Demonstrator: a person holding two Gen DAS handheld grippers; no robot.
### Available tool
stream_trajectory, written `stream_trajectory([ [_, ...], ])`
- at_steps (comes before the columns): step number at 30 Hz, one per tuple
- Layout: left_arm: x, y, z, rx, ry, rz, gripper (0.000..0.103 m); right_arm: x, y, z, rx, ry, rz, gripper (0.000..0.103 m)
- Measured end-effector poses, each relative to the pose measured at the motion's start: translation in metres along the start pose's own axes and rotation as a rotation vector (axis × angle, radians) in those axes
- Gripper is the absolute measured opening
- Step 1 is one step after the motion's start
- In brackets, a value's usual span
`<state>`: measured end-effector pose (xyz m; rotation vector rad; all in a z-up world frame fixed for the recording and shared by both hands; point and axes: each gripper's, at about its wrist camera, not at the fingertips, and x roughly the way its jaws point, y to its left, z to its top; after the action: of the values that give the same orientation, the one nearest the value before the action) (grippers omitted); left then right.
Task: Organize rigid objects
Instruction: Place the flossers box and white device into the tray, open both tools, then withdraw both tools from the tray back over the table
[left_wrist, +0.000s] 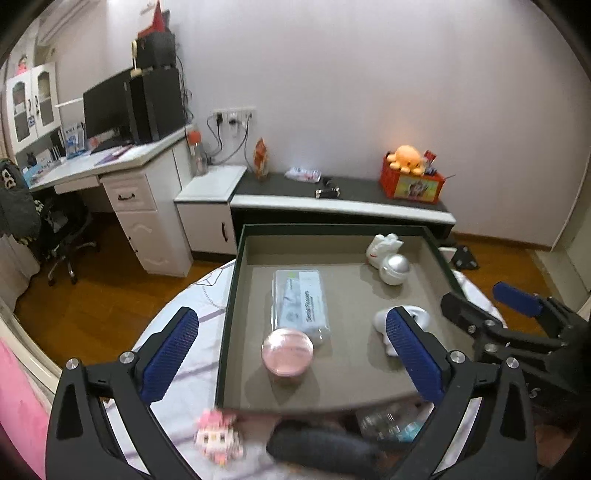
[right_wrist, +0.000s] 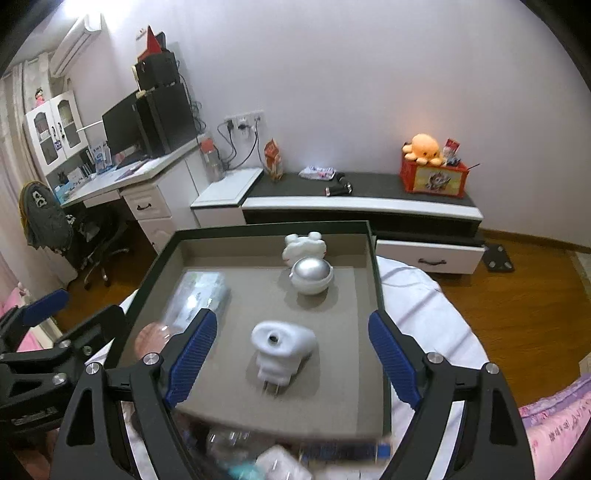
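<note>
Left wrist view: left gripper (left_wrist: 291, 360) and right gripper (right_wrist: 291, 360) jaws apart, empty | tray (left_wrist: 229, 295) part-filled | next: pick up toy (left_wrist: 218, 437).

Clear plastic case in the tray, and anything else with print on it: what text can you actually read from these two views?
Clear plastic case: one line of dark print on its white label, too blurred to read.
Red box on the low cabinet: a cartoon picture, no legible words.
Orange snack bag: markings too small to read.
White packet on the cabinet: print too small to read.
Nothing legible anywhere else.
</note>
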<state>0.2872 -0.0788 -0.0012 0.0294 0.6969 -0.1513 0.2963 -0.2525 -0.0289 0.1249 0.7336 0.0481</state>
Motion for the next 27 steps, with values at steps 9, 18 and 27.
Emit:
stream_trajectory([
  [9,-0.083,0.013,-0.046,-0.026,-0.058,0.003,0.103,-0.088,0.021,-0.043,-0.012,-0.103,-0.019,0.086],
  [18,-0.126,0.025,-0.090,-0.067,-0.078,0.036,0.103,-0.145,0.026,-0.084,-0.019,-0.154,-0.006,0.086],
  [27,-0.149,0.028,-0.118,-0.090,-0.092,0.038,0.103,-0.182,0.028,-0.113,-0.028,-0.181,-0.016,0.086],
])
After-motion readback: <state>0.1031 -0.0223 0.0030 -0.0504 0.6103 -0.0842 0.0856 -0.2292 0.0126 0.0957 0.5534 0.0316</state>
